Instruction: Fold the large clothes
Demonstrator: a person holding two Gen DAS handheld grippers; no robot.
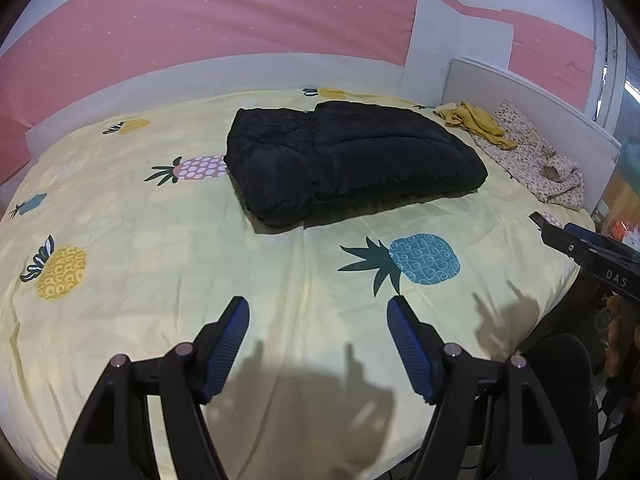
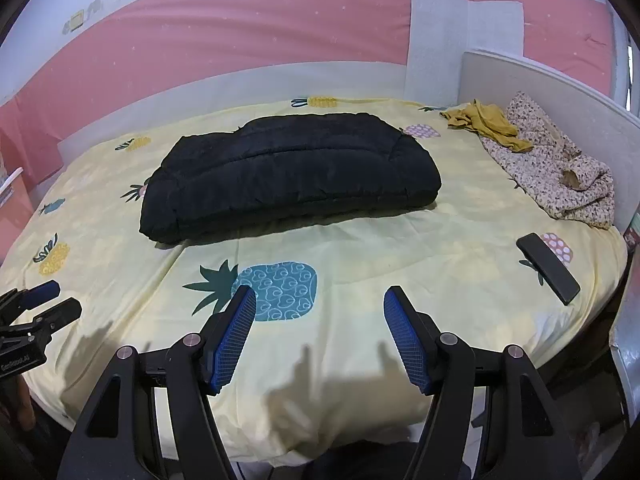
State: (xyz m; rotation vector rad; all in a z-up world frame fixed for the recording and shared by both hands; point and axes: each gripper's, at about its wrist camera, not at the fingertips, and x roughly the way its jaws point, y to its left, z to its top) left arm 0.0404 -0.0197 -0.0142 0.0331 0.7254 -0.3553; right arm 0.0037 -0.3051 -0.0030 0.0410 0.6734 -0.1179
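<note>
A black padded jacket (image 1: pixel 352 160) lies folded into a thick bundle on the yellow pineapple-print bed sheet (image 1: pixel 160 240); it also shows in the right wrist view (image 2: pixel 288 176). My left gripper (image 1: pixel 318 308) is open and empty, held over the near part of the sheet, well short of the jacket. My right gripper (image 2: pixel 320 296) is open and empty, over the blue pineapple print (image 2: pixel 276 290), also short of the jacket. The right gripper shows at the left wrist view's right edge (image 1: pixel 560 236); the left gripper shows at the right wrist view's left edge (image 2: pixel 48 300).
A mustard garment (image 2: pixel 488 122) and a floral garment (image 2: pixel 556 168) lie piled at the far right by the white headboard (image 2: pixel 560 84). A black phone (image 2: pixel 548 268) lies on the sheet at the right. A pink and white wall (image 2: pixel 240 32) runs behind the bed.
</note>
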